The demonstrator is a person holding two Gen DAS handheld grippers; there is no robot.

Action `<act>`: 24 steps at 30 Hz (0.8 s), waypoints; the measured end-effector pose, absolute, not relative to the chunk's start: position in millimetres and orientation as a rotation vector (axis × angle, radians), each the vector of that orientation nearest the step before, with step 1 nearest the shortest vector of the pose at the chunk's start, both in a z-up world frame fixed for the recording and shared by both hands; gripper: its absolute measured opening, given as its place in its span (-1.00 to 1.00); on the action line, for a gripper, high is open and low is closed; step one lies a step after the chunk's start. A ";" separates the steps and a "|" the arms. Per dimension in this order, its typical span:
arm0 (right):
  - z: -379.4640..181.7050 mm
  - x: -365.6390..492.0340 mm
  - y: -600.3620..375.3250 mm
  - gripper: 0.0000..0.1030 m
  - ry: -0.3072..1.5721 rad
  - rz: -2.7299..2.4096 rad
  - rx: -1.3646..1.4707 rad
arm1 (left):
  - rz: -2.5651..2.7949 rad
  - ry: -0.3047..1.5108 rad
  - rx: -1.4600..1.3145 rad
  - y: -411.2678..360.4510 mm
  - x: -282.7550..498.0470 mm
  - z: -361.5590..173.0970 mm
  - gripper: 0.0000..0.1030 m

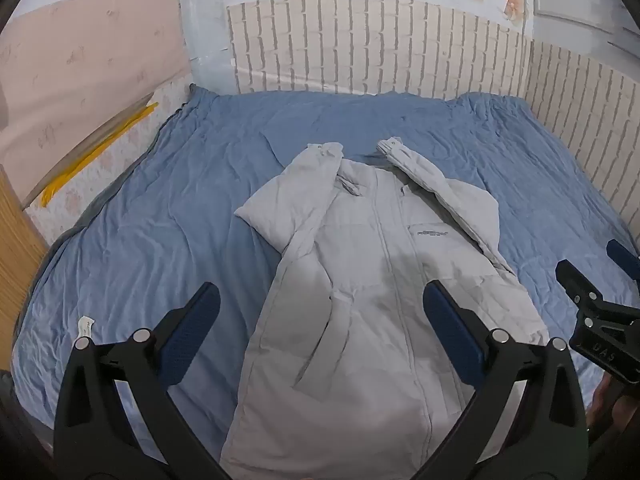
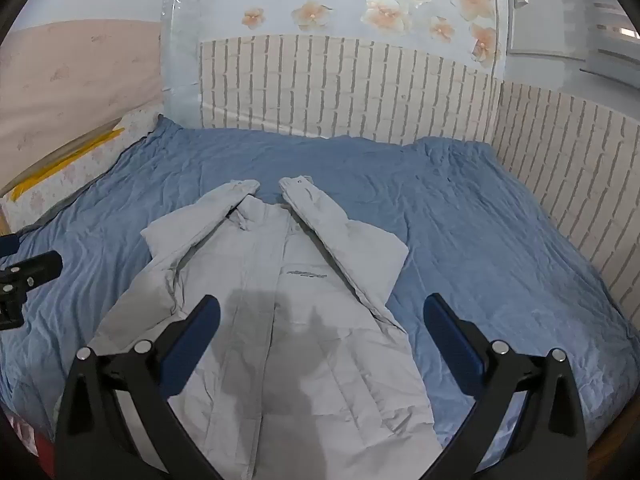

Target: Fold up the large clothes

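Observation:
A large light grey padded jacket [image 1: 372, 280] lies front up on the blue bed cover [image 1: 160, 220], collar away from me, both sleeves bent up towards the collar. It also shows in the right wrist view [image 2: 280, 320]. My left gripper [image 1: 320, 304] is open and empty, hovering above the jacket's lower part. My right gripper [image 2: 320, 308] is open and empty above the jacket's right side and hem. The right gripper also shows at the right edge of the left wrist view [image 1: 600, 300], and the left gripper shows at the left edge of the right wrist view [image 2: 24, 276].
The bed is bounded by a brick-pattern padded wall [image 1: 360, 44] at the back and right. A pink headboard [image 1: 80, 72] and a yellow strip [image 1: 92, 156] are at the left. A wooden panel [image 1: 16, 232] stands at the far left. A small white tag [image 1: 85, 326] lies on the cover.

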State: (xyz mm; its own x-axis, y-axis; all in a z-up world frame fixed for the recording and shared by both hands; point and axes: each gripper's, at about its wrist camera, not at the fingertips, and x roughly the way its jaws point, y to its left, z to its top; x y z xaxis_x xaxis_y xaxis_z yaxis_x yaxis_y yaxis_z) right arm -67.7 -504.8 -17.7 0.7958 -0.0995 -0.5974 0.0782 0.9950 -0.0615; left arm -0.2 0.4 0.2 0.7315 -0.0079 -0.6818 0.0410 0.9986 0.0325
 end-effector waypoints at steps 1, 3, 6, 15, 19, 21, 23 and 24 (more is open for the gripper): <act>-17.5 -67.9 -505.1 0.97 0.636 -0.094 -0.027 | -0.028 0.750 0.044 0.4 -0.2 0.3 0.94; -17.3 -67.9 -505.1 0.97 0.634 -0.095 -0.029 | -0.028 0.749 0.045 0.3 -0.2 0.3 0.94; -17.9 -66.1 -509.4 0.97 0.639 -0.096 -0.031 | -0.033 0.749 0.043 0.8 0.0 0.3 0.94; -25.4 -64.8 -507.9 0.97 0.662 -0.117 -0.030 | -0.008 0.774 0.042 10.5 7.8 -3.1 0.94; -26.8 -65.2 -508.0 0.97 0.666 -0.117 -0.027 | 0.011 0.767 0.050 7.3 0.7 -8.7 0.94; -27.6 -65.5 -507.8 0.97 0.665 -0.115 -0.028 | 0.017 0.763 0.052 9.3 -0.7 -9.4 0.94; -28.4 -65.8 -507.9 0.97 0.663 -0.116 -0.029 | 0.020 0.761 0.054 8.5 -2.4 -9.2 0.94; -28.2 -65.6 -508.2 0.97 0.663 -0.116 -0.028 | 0.020 0.761 0.055 7.9 -3.4 -9.1 0.94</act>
State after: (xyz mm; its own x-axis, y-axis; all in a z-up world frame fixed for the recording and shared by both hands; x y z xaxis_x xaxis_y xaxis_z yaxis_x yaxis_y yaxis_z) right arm -65.6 -508.2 -28.2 0.7817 -0.1166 -0.6126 0.0988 0.9931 -0.0630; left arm -3.4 7.9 -9.1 0.7240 0.0380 -0.6887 0.0017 0.9984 0.0570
